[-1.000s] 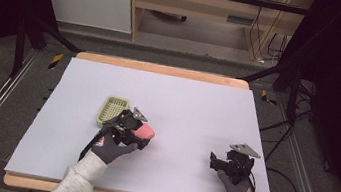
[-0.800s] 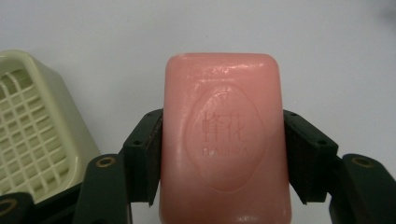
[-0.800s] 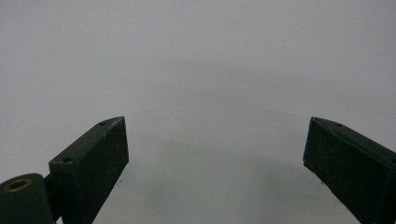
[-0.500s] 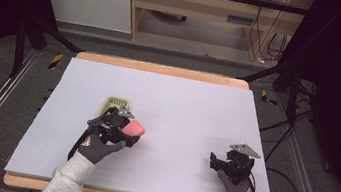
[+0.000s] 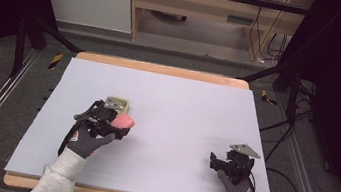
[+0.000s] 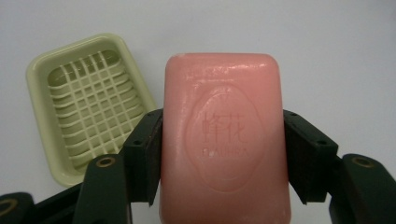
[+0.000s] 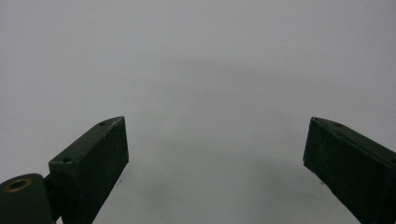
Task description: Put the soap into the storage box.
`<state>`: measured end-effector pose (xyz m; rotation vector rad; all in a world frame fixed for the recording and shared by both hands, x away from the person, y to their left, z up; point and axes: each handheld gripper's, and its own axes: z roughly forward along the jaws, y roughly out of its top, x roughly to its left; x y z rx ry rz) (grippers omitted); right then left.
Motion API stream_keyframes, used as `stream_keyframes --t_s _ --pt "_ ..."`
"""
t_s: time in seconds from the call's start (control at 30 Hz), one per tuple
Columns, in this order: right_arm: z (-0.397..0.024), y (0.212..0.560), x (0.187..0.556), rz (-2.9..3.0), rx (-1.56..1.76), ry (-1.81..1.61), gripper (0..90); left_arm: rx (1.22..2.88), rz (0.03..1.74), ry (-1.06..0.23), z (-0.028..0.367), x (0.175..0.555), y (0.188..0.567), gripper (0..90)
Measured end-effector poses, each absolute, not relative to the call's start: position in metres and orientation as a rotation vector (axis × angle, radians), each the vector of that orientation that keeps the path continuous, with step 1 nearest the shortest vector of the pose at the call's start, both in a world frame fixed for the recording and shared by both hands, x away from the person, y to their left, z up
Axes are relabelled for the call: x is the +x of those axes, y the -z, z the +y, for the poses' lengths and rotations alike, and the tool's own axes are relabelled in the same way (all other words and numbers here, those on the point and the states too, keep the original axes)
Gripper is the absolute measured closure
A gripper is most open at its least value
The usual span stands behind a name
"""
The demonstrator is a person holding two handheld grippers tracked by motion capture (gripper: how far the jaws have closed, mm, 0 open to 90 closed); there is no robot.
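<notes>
Item: pink soap bar (image 6: 224,140), embossed oval on its face, clamped by its long sides between the black jaws of the left gripper (image 5: 115,124), held above the counter (image 5: 183,98) on the person's left half.

Item: pale green soap dish (image 6: 88,105), slatted grid inside, lying flat on the counter just beside and behind the soap, nothing in it.

Item: right gripper (image 7: 215,158), jaws spread wide with nothing between them, resting low over bare counter near the right front corner, well apart from soap and dish.
</notes>
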<state>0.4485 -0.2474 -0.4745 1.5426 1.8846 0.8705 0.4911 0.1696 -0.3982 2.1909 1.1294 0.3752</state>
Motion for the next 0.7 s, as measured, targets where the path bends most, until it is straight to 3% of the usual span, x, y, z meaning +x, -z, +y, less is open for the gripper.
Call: stream_keyframes --t_s 0.7 --pt "-0.246 0.474 0.448 1.885 1.540 -0.867 6.9 2.144 1.228 -0.444 0.191 0.512 0.394 37.3"
